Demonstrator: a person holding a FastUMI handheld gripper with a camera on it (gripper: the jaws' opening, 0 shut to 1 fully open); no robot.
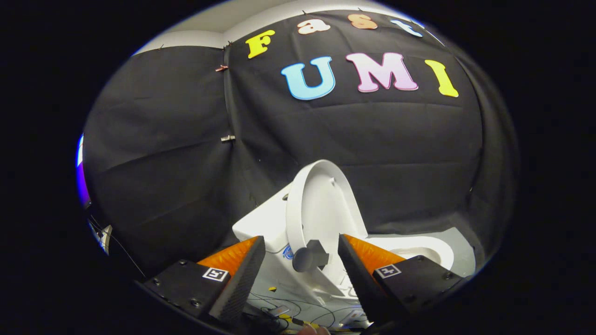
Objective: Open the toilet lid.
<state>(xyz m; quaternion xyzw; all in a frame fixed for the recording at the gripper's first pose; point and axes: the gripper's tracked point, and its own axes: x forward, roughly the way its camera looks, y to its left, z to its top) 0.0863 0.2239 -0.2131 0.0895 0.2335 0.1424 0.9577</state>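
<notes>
Between the spread, empty tongs [301, 260], a raised toilet lid [321, 204] stands upright, its knob [305, 258] untouched; the open bowl [419, 251] lies beyond the right finger.

The white ceramic toilet [274, 223] stands against the black cloth wall [163, 153]. Its white oval plastic lid [321, 200] stands raised on edge, between the tank side to the left and the open bowl [419, 253] to the right. A grey round knob [305, 258] juts from the lid's near rim, between the 2 spread fingers of the gripper [301, 270] and touching neither. Thin cables [298, 309] lie on the floor below the knob.
</notes>
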